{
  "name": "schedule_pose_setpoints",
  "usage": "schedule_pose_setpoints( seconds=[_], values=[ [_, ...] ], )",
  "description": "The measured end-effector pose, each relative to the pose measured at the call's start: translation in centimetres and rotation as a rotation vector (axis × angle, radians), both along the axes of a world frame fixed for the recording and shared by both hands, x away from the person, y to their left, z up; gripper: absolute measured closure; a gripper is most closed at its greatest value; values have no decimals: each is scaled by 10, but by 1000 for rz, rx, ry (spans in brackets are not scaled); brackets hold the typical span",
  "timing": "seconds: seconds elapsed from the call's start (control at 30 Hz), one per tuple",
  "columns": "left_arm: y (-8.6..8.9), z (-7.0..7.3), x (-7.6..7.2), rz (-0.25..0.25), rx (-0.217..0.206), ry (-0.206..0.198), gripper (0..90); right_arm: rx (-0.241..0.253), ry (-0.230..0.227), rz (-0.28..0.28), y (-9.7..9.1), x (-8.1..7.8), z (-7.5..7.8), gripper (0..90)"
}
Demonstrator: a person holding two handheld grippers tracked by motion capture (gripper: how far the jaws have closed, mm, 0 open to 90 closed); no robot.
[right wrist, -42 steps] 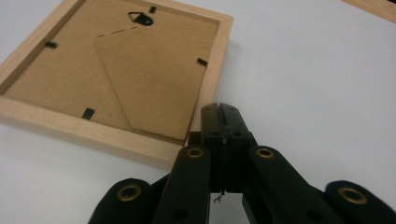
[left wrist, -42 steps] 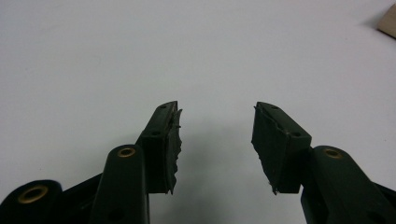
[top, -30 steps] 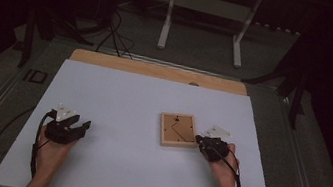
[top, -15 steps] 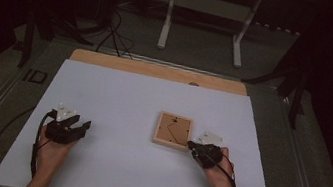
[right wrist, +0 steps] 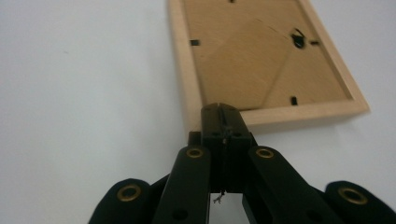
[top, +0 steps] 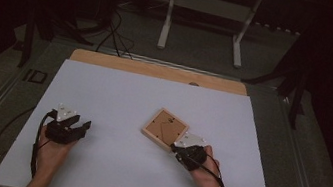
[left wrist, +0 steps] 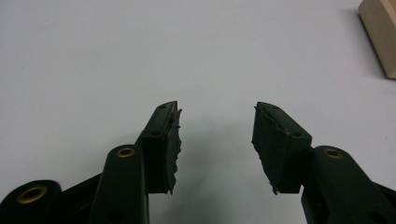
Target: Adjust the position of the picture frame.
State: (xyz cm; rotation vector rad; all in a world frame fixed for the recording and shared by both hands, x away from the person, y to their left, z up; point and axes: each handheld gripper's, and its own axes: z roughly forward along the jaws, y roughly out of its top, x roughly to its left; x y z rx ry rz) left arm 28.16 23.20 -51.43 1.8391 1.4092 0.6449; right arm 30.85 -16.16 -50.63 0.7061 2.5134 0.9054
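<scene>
White sheeting covers the surface (top: 106,175), with a wooden picture frame (top: 165,128) lying face down right of its middle. The right gripper (right wrist: 219,108) has its fingers pressed together, tips at the frame's near edge. Well left of the frame, the left gripper (left wrist: 215,112) rests with fingers spread wide, holding nothing

- The left gripper (left wrist: 215,126) is black, with brass rings on its arms and torn rubber pads (left wrist: 172,144).
- The right gripper (right wrist: 223,122) is black too.
- Each has a grey three-cornered plate (top: 66,113) and a black cable (top: 37,146).
</scene>
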Motion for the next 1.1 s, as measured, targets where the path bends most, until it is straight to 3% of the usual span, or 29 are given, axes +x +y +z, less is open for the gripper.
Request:
schedule_pose_setpoints(
  seconds=[0.23, 0.47, 0.63, 1.1],
  values=[
    [1, 0, 0, 2, -2, 0, 509, 9, 1, 26, 15, 1, -1, 897],
    [1, 0, 0, 1, -4, -1, 508, 28, -4, 21, 15, 3, -1, 896],
    [1, 0, 0, 1, -2, 0, 507, 74, -30, -33, 6, 11, 5, 896],
    [1, 0, 0, 2, 0, -1, 507, 103, -74, -185, -17, 52, 6, 896]
  ],
)
